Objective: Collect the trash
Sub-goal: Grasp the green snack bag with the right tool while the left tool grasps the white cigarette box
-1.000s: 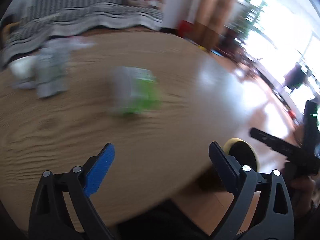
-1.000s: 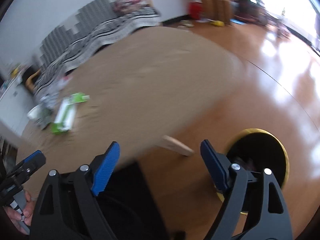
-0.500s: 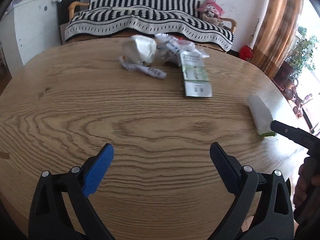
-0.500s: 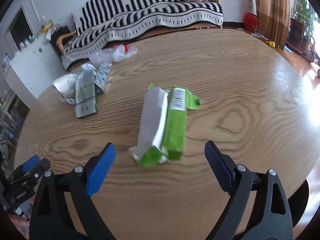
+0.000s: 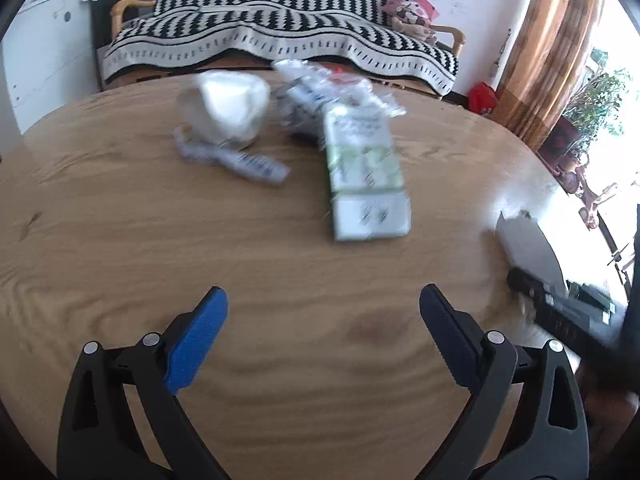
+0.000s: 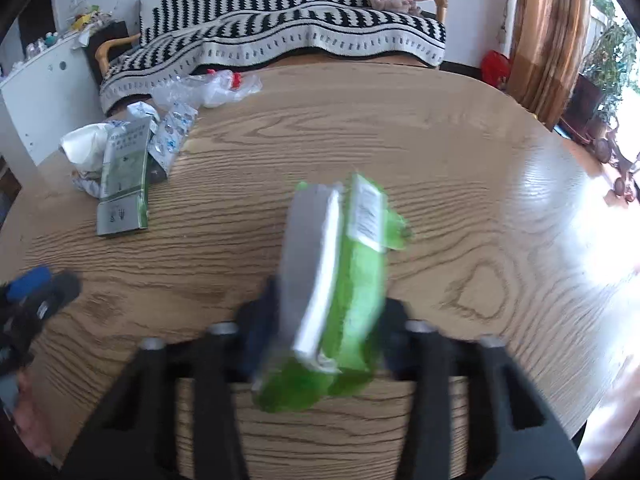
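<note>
My right gripper [image 6: 324, 328] is shut on a green and silver snack wrapper [image 6: 340, 272] near the table's front edge. The wrapper also shows grey at the right in the left wrist view [image 5: 528, 248]. My left gripper [image 5: 324, 328] is open and empty above the wooden table [image 5: 120, 220]. Ahead of it lie a green and white carton [image 5: 366, 172], a crumpled white paper ball [image 5: 228, 108], a printed wrapper strip [image 5: 240, 162] and clear plastic wrappers [image 5: 320, 88]. The same carton [image 6: 122, 184] and wrappers [image 6: 208, 90] lie at the far left in the right wrist view.
A sofa with a black and white striped blanket [image 6: 300, 36] stands behind the table. A white cabinet [image 5: 44, 52] stands at the left. Curtains [image 6: 548, 36] and plants stand at the right. My left gripper shows at the left edge of the right wrist view [image 6: 36, 292].
My right gripper has moved forward and closed on the green wrapper. My left gripper has moved closer to the pile of trash at the table's far side.
</note>
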Available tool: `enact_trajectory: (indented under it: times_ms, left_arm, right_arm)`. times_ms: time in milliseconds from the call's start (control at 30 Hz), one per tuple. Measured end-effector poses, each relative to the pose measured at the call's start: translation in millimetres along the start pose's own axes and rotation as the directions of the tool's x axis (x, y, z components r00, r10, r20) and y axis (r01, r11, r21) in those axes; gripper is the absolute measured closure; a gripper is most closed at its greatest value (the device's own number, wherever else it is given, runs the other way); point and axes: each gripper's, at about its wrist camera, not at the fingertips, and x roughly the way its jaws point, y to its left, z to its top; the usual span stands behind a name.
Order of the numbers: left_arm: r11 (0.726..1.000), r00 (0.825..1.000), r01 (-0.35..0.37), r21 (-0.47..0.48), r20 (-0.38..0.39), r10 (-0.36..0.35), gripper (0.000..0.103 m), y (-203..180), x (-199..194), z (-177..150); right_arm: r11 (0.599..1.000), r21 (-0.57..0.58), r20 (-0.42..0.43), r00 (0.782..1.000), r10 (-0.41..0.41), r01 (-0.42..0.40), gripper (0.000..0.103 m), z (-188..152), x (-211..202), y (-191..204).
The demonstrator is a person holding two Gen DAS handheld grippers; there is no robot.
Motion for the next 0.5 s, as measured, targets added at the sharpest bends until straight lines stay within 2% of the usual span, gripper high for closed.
enact_trajectory:
  times_ms: [100, 267, 500]
  left_arm:
    - [1.000, 1.000, 0.004, 0.029, -0.004, -0.004, 0.009, -19, 17, 18]
    - [0.998, 0.998, -0.053, 0.024, -0.022, 0.053, 0.009, -35, 46, 42]
    - [0.996, 0.995, -0.092, 0.010, -0.044, 0.092, 0.010, -42, 64, 50]
  right_arm:
    - [1.000, -0.010, -0.007, 1.000, 0.016, -0.016, 0.068, -1, -1, -2]
    - [0.998, -0.014, -0.015, 0.998, 0.058, -0.059, 0.068, -4, -4, -5]
    - [0.997, -0.002, -0.014, 0.996, 0.083, -0.083, 0.068, -7, -8, -10]
